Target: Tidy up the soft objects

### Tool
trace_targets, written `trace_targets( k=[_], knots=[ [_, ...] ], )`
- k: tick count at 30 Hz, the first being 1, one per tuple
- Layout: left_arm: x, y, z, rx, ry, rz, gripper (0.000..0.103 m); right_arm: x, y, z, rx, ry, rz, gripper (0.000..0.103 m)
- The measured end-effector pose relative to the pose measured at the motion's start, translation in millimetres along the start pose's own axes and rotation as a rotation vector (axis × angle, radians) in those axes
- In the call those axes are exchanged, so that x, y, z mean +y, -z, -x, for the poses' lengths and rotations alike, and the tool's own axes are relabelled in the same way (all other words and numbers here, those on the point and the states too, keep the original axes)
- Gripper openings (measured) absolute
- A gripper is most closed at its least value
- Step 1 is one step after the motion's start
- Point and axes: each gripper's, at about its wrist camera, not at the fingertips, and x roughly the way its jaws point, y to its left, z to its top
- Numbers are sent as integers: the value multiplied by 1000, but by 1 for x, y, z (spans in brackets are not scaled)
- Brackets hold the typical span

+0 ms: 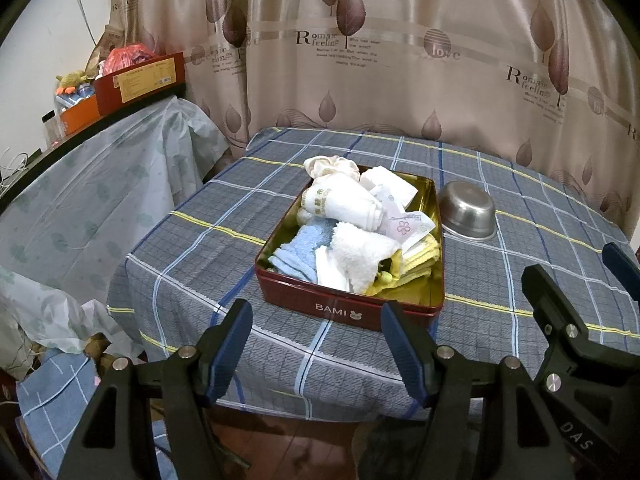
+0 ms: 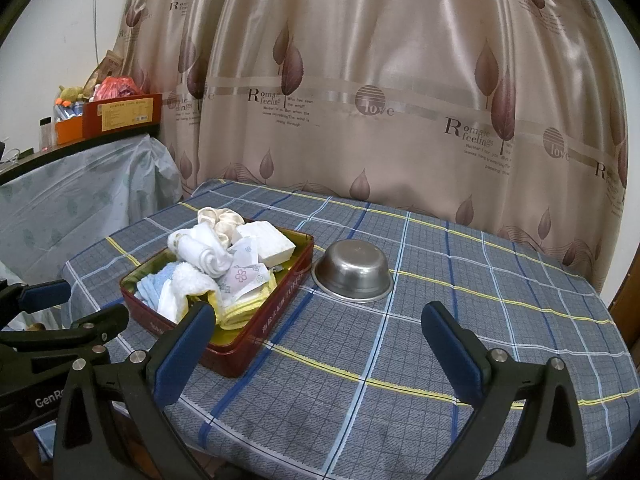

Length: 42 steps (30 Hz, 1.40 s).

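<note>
One red tin (image 1: 352,308) sits on the checked counter (image 1: 192,280), and everything soft is heaped inside it. Counted from the left wrist view: one rolled white towel (image 1: 344,200) lying across the middle of the tin, one blue cloth (image 1: 300,248) at the tin's near left corner, one fluffy white cloth (image 1: 360,256) just beside the blue one, one yellow cloth (image 1: 416,264) along the tin's right wall, and one white block (image 1: 392,184) at the tin's far right corner. One cream scrunchie (image 1: 328,166) hangs over the tin's far rim. A few printed paper packets (image 1: 404,224) lie between the towel and the yellow cloth — how many I cannot tell, as they overlap.

One steel bowl (image 1: 468,210) stands upside down on the counter, just beside the tin's right wall and not touching it.

There are two tools, each with two blue-padded fingers. The left tool (image 1: 316,344) hovers just short of the tin's near wall, its fingers spread wide with nothing between them. The right tool (image 2: 320,356) sits to the right of the tin's near corner, above bare cloth — its fingers are likewise spread wide and hold nothing. Neither tool touches the tin or the bowl
</note>
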Motion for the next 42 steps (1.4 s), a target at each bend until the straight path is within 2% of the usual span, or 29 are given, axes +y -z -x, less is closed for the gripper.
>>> trace_targets(
  k=[25,42],
  knots=[
    [-1,1,-1,8,7,-3,70,0,1,0,-2,0,1,102],
    [-1,4,-10,46,25,-21,80,-3,2,0,1,-4,-8,102]
  ],
)
